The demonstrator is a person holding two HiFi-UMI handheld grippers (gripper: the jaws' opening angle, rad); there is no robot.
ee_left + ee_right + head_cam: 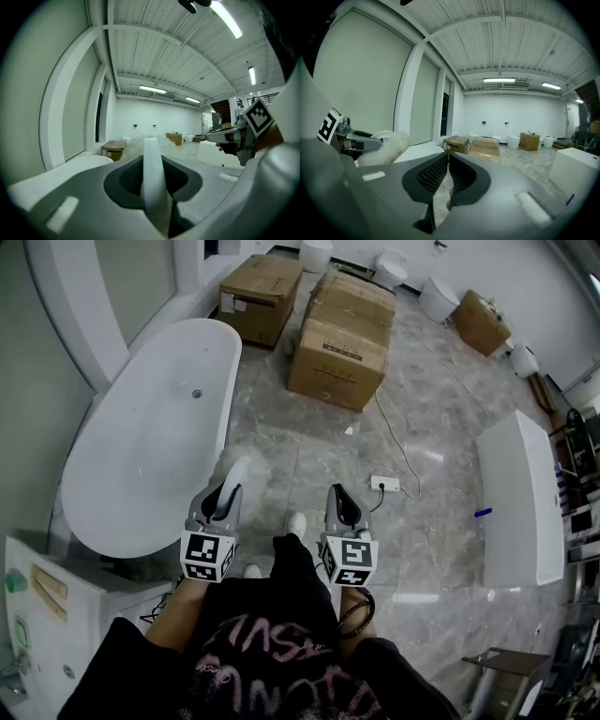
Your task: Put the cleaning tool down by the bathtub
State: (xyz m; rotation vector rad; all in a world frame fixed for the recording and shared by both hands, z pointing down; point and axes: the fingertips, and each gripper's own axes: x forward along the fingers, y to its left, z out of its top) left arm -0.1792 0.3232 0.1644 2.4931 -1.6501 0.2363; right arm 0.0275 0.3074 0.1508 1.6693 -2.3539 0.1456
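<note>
Left gripper: mine; jaws clamped on the flat white handle of the cleaning tool; held above the floor just beside the bathtub's near right flank.
Cleaning tool: white, with a fluffy head reaching out past the jaws; off the floor, close beside the bathtub. I cannot tell whether it touches the tub wall.
Right gripper: mine; jaws drawn in to a narrow slit with nothing between them; level with the left gripper, on its side away from the bathtub.
Bathtub: white, oval and freestanding, with a drain in its basin.
Floor: grey marbled tile running along the bathtub's right side.
Cardboard boxes: brown, standing on the floor beyond the bathtub's far end.
Power strip: white, on the floor to the right of the bathtub, past my right gripper; its cable runs toward the boxes.
White rectangular unit: well apart from the bathtub across the floor.
Small blue object: at the unit's side that faces the bathtub.
</note>
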